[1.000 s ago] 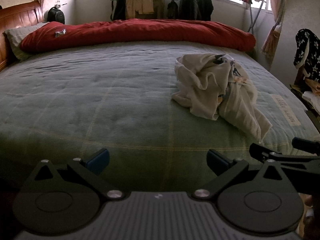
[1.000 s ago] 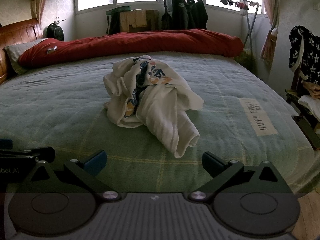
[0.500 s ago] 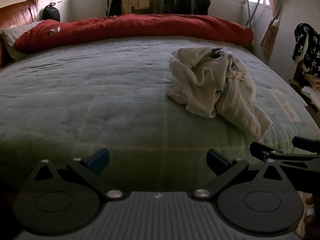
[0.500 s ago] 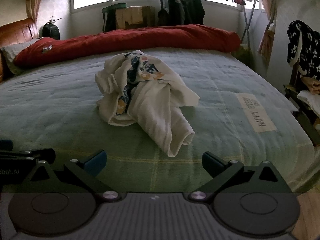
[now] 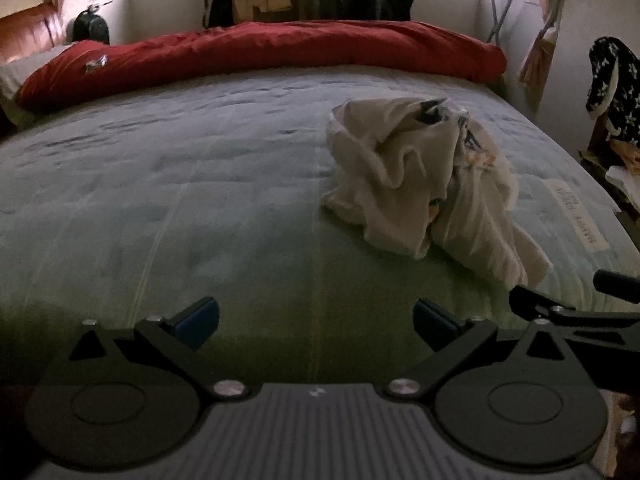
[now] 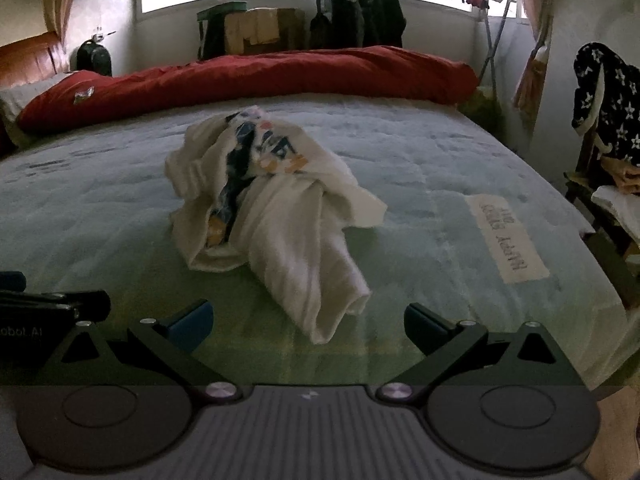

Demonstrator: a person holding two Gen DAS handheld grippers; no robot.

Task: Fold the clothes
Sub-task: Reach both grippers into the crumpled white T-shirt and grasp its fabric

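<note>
A crumpled cream garment (image 5: pixel 424 184) with a coloured print lies in a heap on the green bed cover (image 5: pixel 180 200), right of centre in the left wrist view. In the right wrist view the same garment (image 6: pixel 276 216) lies just ahead, its nearest fold a little short of the fingers. My left gripper (image 5: pixel 316 320) is open over the near edge of the bed, nothing between its blue pads. My right gripper (image 6: pixel 306 320) is open too and empty, its opening in line with the garment's near end. Each gripper shows at the edge of the other's view.
A red duvet (image 6: pixel 248 76) is rolled along the far side of the bed. A label patch (image 6: pixel 506 240) sits on the cover at the right. A chair with dark starred clothing (image 6: pixel 604 108) stands right of the bed. A clothes rack (image 6: pixel 400 4) stands under the window.
Both grippers have moved forward toward the bed; the garment appears larger and closer in both views. Both stay open.
</note>
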